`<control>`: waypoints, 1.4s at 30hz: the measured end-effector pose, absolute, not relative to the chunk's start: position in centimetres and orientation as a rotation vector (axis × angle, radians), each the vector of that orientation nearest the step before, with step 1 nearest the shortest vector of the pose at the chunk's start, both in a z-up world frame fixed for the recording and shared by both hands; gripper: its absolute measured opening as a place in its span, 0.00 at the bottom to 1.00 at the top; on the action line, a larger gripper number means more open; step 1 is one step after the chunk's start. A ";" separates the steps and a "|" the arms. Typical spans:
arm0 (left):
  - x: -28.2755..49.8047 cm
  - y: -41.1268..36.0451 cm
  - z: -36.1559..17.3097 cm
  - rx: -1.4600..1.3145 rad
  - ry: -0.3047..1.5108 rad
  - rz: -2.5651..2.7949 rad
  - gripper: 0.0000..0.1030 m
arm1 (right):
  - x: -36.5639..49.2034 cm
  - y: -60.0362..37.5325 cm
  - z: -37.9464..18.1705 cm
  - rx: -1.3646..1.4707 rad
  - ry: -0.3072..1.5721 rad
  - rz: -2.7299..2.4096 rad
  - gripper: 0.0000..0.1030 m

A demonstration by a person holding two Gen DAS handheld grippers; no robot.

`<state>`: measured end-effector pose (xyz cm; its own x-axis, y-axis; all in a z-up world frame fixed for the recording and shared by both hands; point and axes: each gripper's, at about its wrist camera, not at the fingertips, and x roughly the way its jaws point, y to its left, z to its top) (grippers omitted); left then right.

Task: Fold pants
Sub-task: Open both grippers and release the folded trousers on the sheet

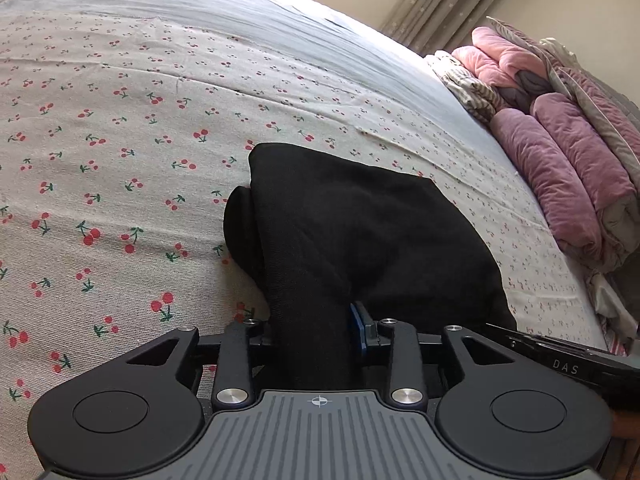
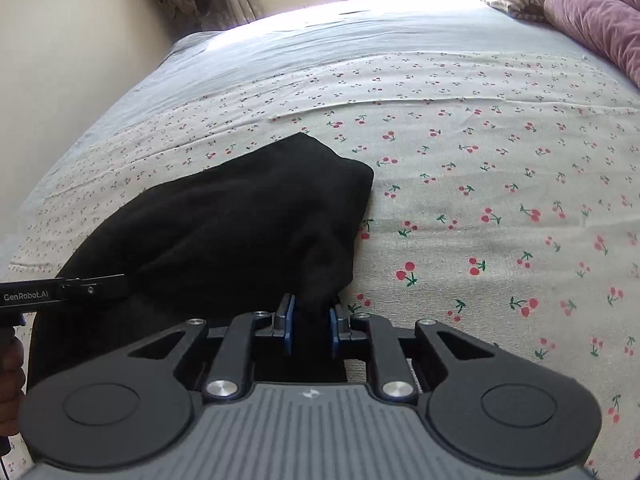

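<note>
Garment: black, soft knit pants (image 1: 352, 232), already doubled into a thick bundle, lying on the near part of the bed, close to both hands.
Bed: white cotton sheet printed with small red cherries (image 1: 120, 120); its far part is plain pale blue-grey.
Left gripper (image 1: 316, 340): fingers pinch a thick roll of the black cloth at the near edge of the bundle; only the right blue pad (image 1: 356, 328) shows, the other is buried under fabric.
Right gripper (image 2: 312, 324): both blue pads (image 2: 289, 320) are visible with a thin fold of black cloth caught between them; fingers nearly pressed together on it.
Relation of hands: both hold the same near edge, the left gripper just to the left of the right one in the right wrist view.
Far edge of bundle: rests flat on the sheet, its rounded fold pointing away.
Handling, as a judgement: light, limp and not slippery; it will sag and bunch wherever it is unsupported, and layers may slide apart if only the top one is caught.
Where to hold: likely best at the two near corners, through all layers, hands kept apart so the edge stays taut.
Bystanders: stacked pink and purple plush blankets (image 1: 560, 140) at the far right, well apart from the pants.
Risk: uneven grips, one thick and one thin, could skew the next fold.
</note>
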<state>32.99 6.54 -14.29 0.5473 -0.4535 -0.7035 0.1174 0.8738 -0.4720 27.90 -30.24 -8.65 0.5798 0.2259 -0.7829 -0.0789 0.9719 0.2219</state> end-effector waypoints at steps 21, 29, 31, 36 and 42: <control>25.5 5.1 -7.3 -0.127 0.733 -0.039 0.61 | 18.2 -25.9 -1.6 0.014 0.724 0.158 0.47; 21.8 5.2 -6.9 -0.159 0.738 0.031 0.62 | 15.1 -25.7 -0.7 0.045 0.674 0.150 0.51; 20.6 5.0 -6.5 -0.152 0.730 0.035 0.62 | 14.1 -25.7 -0.6 0.056 0.666 0.154 0.51; 16.6 4.3 -5.8 -0.140 0.684 0.005 0.74 | 11.1 -25.7 -0.2 0.047 0.629 0.158 0.54; 12.6 3.8 -6.5 -0.129 0.706 -0.020 0.75 | 7.9 -25.8 -0.5 0.087 0.634 0.164 0.55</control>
<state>12.61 3.80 -6.54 0.7611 -0.0614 -0.6457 -0.0257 0.9919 -0.1247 7.89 -25.80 -0.51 0.7935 0.1787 -0.5817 -0.1258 0.9834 0.1304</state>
